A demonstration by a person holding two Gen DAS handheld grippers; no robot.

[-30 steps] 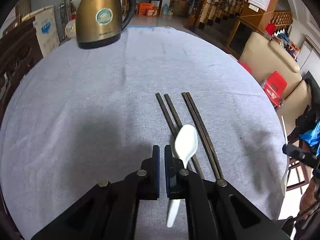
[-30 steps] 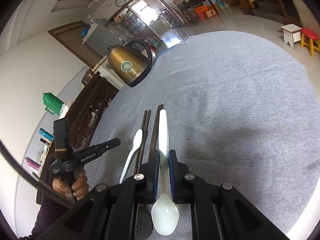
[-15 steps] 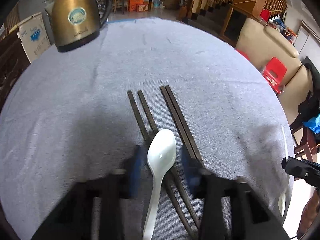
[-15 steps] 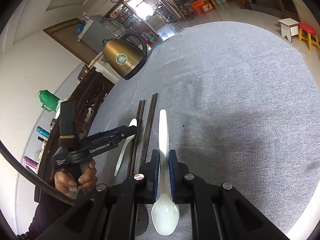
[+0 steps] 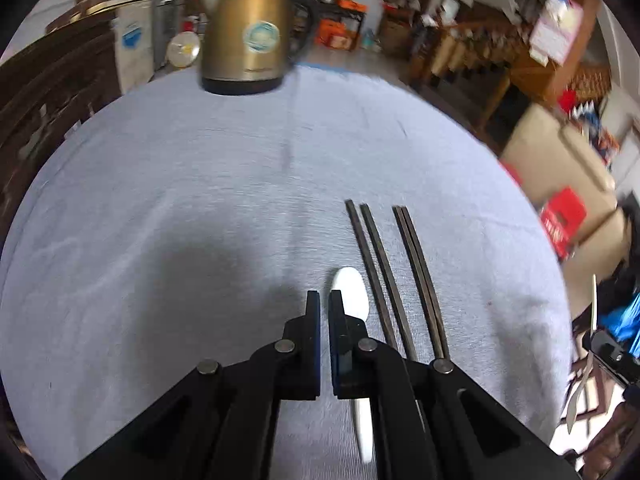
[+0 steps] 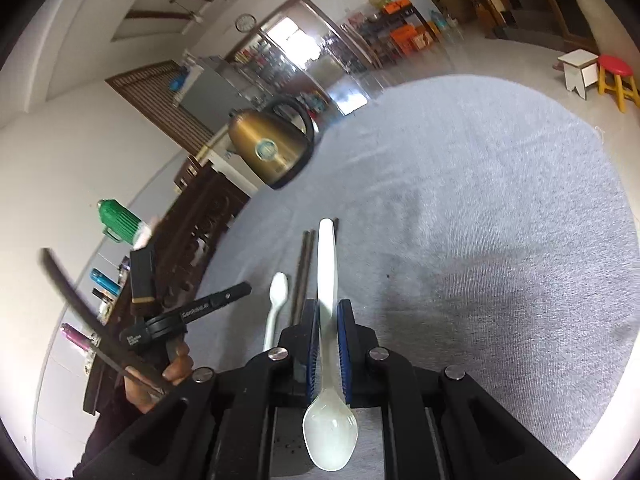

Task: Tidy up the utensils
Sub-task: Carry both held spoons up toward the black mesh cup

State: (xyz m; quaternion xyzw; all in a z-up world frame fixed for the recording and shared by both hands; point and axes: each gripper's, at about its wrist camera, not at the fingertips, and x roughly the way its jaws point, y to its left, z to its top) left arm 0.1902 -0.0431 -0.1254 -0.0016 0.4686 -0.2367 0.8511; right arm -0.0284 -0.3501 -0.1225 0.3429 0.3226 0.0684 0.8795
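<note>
Two pairs of dark chopsticks (image 5: 394, 276) lie side by side on the grey tablecloth (image 5: 200, 200). A white spoon (image 5: 352, 292) lies just left of them, bowl pointing away. My left gripper (image 5: 324, 300) is shut and empty, just left of that spoon and above the cloth. My right gripper (image 6: 328, 308) is shut on a second white spoon (image 6: 328, 280), handle pointing forward, bowl towards the camera, held above the cloth right of the chopsticks (image 6: 302, 276). The lying spoon (image 6: 276, 300) and the left gripper (image 6: 192, 312) show in the right wrist view.
A brass electric kettle (image 5: 250, 36) stands at the far edge of the round table; it also shows in the right wrist view (image 6: 272, 148). Dark wooden furniture (image 5: 44, 92) stands left of the table, chairs and a red stool (image 5: 564, 216) to the right.
My left gripper opened around the lying spoon half a second ago, then shut empty and shifted left of it. The right gripper still holds its spoon, raised and tilted a little.
</note>
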